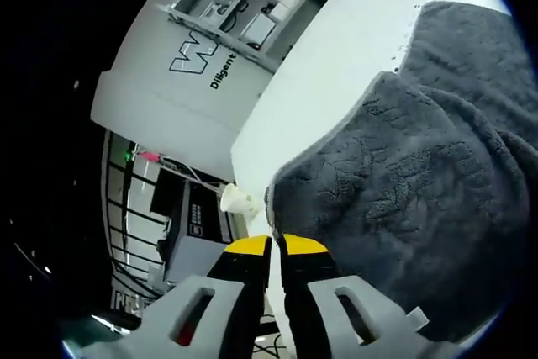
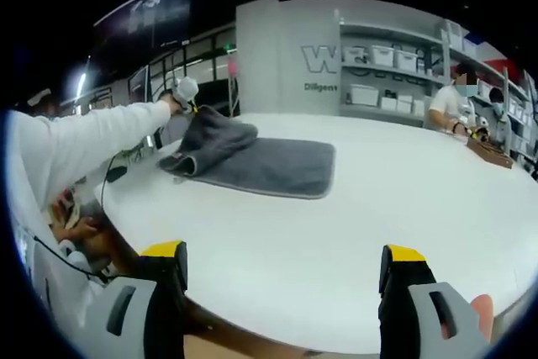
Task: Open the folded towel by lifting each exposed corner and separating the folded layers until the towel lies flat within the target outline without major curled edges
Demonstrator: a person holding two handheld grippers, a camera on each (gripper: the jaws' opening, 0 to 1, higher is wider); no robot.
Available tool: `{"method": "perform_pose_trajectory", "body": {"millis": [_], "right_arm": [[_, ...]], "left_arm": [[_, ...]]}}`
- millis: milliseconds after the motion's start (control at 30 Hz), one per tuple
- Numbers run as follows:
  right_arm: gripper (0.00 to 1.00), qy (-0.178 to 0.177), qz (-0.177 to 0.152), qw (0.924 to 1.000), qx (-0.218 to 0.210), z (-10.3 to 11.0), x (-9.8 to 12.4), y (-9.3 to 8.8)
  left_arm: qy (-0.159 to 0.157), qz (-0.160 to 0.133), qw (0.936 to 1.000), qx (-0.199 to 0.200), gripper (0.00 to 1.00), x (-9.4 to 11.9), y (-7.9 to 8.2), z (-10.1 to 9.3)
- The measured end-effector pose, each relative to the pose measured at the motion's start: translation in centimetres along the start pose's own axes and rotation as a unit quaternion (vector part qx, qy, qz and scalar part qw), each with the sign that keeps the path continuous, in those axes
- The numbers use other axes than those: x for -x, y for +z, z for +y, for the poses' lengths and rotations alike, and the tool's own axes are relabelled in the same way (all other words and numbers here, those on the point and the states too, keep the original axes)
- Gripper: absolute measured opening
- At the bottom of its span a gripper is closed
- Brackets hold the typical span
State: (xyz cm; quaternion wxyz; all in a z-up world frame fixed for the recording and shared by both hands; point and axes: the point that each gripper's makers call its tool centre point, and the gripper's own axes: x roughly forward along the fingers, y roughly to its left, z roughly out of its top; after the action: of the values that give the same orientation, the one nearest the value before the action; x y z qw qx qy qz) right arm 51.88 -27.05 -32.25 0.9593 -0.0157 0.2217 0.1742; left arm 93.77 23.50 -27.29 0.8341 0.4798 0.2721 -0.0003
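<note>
A grey towel is lying on the wide white counter, one end raised. The left tool is pinching its corner, jaws nearly together. The right tool is hovering spread over bare counter. Grey shelving with white bins is lining the far wall.

**One camera on the cloth, one well back**

The left gripper view sits right against the plush dark grey towel, rolled sideways, looking along the white worktop edge. The right gripper view hangs low at the worktop's near rim, facing across it, well apart from the cloth. Both take in towel, worktop and the grey lettered wall.
</note>
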Motion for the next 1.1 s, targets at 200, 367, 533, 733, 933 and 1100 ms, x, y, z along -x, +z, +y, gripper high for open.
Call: {"method": "perform_pose_trajectory", "body": {"millis": [200,367,533,733,933,1100], "right_arm": [[0.95,-0.001,0.001,1.0000,-0.001,-0.1,0.0,-0.1],[0.95,0.003,0.001,1.0000,0.002,0.2,0.0,-0.1],[0.95,0.003,-0.001,1.0000,0.004,0.3,0.1,0.0],[0.95,0.001,-0.004,1.0000,0.005,0.4,0.3,0.1],[0.95,0.003,-0.006,0.9999,0.008,0.6,0.4,0.3],[0.95,0.004,-0.007,0.9999,0.011,0.9,0.4,0.3]], "left_arm": [[0.017,-0.013,0.9994,0.026,0.23,0.6,0.2,1.0],[0.021,-0.018,0.9990,0.036,0.29,1.0,0.1,0.8],[-0.004,-0.044,0.9962,0.074,0.32,1.5,0.7,-0.2],[-0.018,-0.047,0.9918,0.118,0.43,2.2,0.4,-1.0],[-0.080,-0.101,0.9773,0.168,0.56,3.7,1.0,-3.2],[-0.127,-0.131,0.9596,0.215,0.66,5.8,0.9,-4.9]]}}
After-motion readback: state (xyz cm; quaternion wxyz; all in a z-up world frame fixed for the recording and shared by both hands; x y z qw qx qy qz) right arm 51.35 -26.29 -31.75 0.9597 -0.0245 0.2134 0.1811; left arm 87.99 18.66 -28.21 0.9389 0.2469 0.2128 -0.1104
